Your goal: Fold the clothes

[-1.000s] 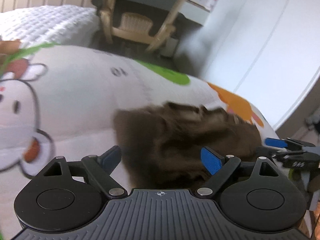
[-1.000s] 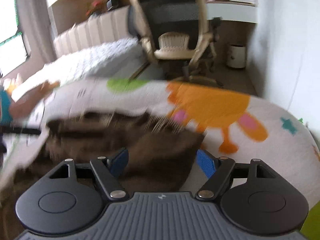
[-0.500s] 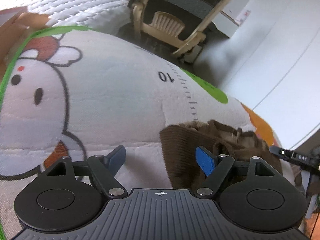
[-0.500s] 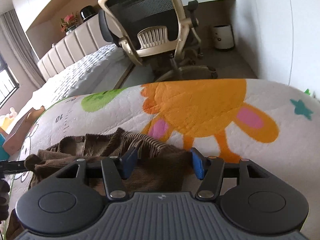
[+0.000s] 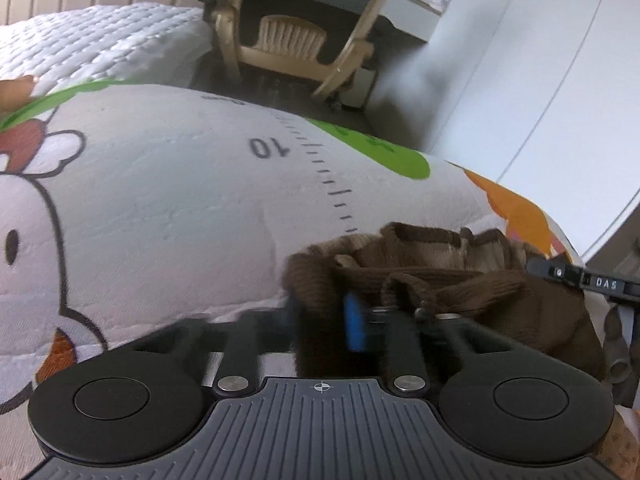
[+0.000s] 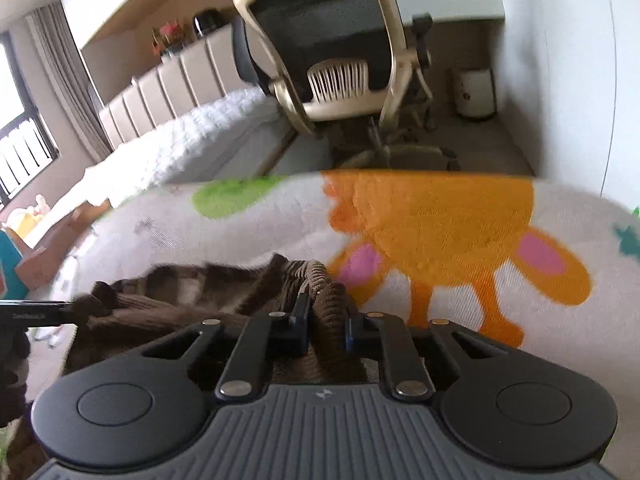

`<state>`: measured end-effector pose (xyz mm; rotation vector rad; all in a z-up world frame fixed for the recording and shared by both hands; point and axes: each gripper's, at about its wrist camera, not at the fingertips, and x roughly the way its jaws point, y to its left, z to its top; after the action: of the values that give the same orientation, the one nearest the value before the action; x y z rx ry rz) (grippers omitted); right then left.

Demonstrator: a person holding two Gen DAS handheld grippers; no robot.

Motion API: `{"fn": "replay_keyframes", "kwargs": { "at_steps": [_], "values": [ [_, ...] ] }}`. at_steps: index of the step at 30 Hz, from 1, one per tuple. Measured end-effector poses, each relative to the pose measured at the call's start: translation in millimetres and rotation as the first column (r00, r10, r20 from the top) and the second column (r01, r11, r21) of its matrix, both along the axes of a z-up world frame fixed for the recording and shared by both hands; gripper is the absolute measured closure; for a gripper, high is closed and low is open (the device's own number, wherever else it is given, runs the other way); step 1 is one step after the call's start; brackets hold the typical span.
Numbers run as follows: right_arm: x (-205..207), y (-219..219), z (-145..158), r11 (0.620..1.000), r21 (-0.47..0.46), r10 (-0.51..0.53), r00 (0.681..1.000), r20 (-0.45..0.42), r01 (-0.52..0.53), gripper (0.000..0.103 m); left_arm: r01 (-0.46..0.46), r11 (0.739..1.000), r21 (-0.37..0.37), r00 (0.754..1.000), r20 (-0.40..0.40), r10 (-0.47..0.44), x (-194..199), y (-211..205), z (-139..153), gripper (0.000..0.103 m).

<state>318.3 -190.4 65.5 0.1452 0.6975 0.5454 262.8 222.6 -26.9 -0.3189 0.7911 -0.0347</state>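
Observation:
A brown corduroy garment (image 5: 448, 276) lies bunched on a cartoon-print blanket (image 5: 168, 200). My left gripper (image 5: 320, 320) is shut on the garment's left corner, brown cloth pinched between its blue pads. In the right wrist view the same garment (image 6: 192, 300) stretches off to the left, and my right gripper (image 6: 326, 326) is shut on a ribbed fold at its right corner. Each view catches the other gripper's black tip at the garment's far end: the right gripper (image 5: 580, 278) and the left gripper (image 6: 36, 310).
The blanket (image 6: 440, 220) covers a rounded surface printed with an orange figure, a green patch and a ruler scale. Beyond its far edge stand an office chair (image 6: 332, 48), a white quilted bed (image 5: 92, 44), a small white bin (image 6: 476, 92) and white walls.
Both grippers went from open around the garment's edges to shut on the cloth. The garment, spread flatter a second ago, is now bunched between them.

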Motion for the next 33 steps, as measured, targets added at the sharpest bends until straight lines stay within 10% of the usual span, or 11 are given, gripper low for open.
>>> {"fn": "replay_keyframes", "kwargs": {
  "at_steps": [9,17,19,25,33],
  "values": [
    [-132.4,-41.1,65.6,0.997,0.025,0.065,0.984,0.168,-0.07,0.09,0.164,0.986,0.035,0.953,0.251,-0.168,-110.6,-14.5,85.0,0.093],
    [-217.2,-84.8,4.3,0.996,-0.092,0.016,0.999,0.033,-0.012,0.073,0.273,0.957,0.097,0.952,0.119,-0.283,-206.8,-41.3,46.7,0.072],
    [-222.4,-100.8,-4.7,0.993,-0.105,-0.056,0.998,-0.005,0.055,0.055,0.302,0.95,0.083,0.948,0.081,-0.308,-219.7,-41.8,36.9,0.047],
    [-213.0,-139.8,13.4,0.985,0.047,-0.165,0.986,-0.01,0.165,0.038,0.329,0.943,-0.05,0.941,0.099,-0.323,-233.5,-22.2,40.2,0.018],
    [-123.9,-82.9,-6.5,0.974,0.218,-0.019,0.984,-0.175,0.058,0.033,0.148,0.952,-0.269,0.988,0.074,-0.133,-163.3,-5.9,31.1,0.01]
  ]
}}
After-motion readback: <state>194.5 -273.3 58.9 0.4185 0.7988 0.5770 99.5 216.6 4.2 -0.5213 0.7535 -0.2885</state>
